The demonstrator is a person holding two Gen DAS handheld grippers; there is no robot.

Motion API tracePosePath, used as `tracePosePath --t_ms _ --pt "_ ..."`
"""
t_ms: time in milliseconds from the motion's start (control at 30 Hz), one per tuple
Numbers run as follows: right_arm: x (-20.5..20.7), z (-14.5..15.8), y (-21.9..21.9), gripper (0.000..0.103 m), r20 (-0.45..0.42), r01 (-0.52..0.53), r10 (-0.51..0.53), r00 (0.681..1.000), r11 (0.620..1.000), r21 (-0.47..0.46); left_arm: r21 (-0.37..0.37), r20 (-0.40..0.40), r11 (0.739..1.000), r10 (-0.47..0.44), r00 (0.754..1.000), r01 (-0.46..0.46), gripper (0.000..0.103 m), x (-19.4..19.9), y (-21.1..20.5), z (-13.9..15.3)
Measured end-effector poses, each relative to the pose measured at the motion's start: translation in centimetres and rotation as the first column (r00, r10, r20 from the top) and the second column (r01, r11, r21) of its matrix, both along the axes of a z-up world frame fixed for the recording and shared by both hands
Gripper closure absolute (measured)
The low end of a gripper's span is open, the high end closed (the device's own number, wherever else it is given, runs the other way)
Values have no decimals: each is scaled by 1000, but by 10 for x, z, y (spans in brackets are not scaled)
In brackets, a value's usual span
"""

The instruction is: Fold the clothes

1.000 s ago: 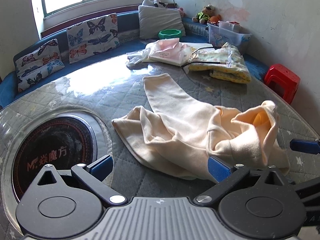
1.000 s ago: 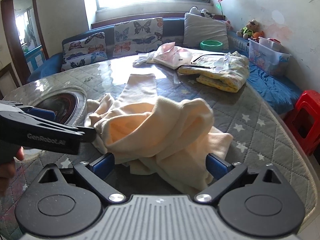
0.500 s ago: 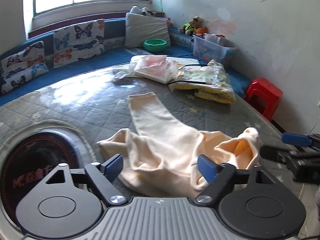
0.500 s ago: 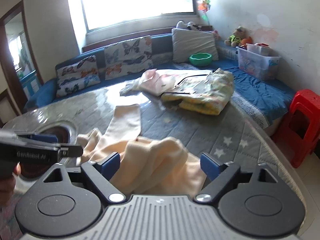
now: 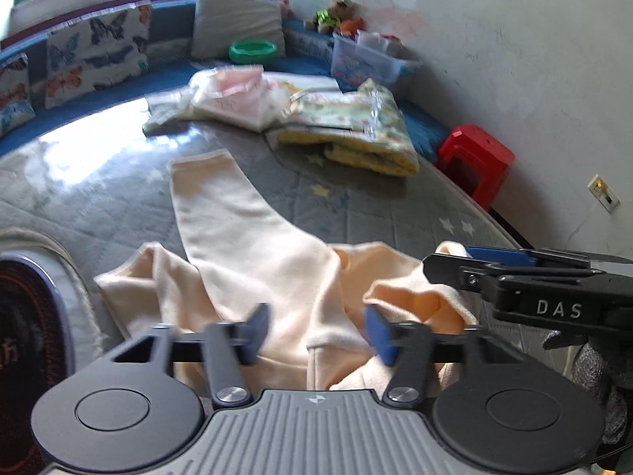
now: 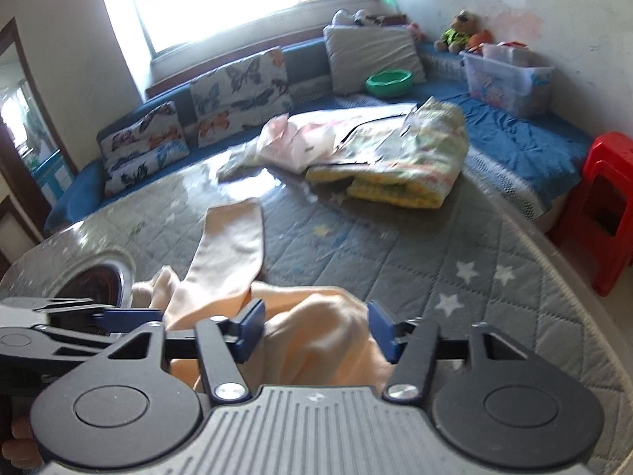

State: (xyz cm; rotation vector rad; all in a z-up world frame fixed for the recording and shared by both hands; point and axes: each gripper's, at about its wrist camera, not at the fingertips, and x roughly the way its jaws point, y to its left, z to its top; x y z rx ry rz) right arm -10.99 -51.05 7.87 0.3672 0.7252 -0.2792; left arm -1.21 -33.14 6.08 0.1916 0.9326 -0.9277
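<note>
A crumpled cream garment (image 5: 253, 261) lies on the grey quilted table (image 5: 356, 198), one long leg or sleeve stretched away toward the window. It also shows in the right wrist view (image 6: 316, 336). My left gripper (image 5: 314, 334) is open over the garment's near edge, with cloth between its blue pads but not clamped. My right gripper (image 6: 316, 330) is open over the bunched right end of the garment. It shows from the side in the left wrist view (image 5: 455, 265), at the garment's right end.
Folded yellow-patterned bedding (image 5: 352, 130) and a pink-white bundle (image 5: 233, 95) lie at the table's far side. A round dark inset (image 5: 23, 340) sits at the left. A red stool (image 5: 474, 162) stands beyond the right edge. A cushioned bench (image 6: 237, 91) lines the window wall.
Both grippers have drawn back and risen a little, and their jaws have narrowed from wide open. The right gripper has moved in close to the garment's right end.
</note>
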Motion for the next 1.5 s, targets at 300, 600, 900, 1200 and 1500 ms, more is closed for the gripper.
tracePosePath --t_ms 300,600,900,1200,1500 --pt "-20 -4 7 76 -1 -60 60 998 998 15 -107 -9 994 -5 1000 4 94 -3 30 10" --pt "-61 11 46 85 37 -229 230 972 972 -47 -162 81 986 52 995 -39 95 -26 92 37" --pt "-85 15 117 87 37 -521 525 851 850 -71 -207 112 972 141 984 -116 95 -52 170 47" --pt "-85 19 146 66 70 -619 619 782 785 -28 -151 91 952 281 955 -265 95 -72 252 33" --pt "-46 -2 110 57 42 -488 486 873 872 43 -49 90 948 318 944 -315 92 -77 285 6"
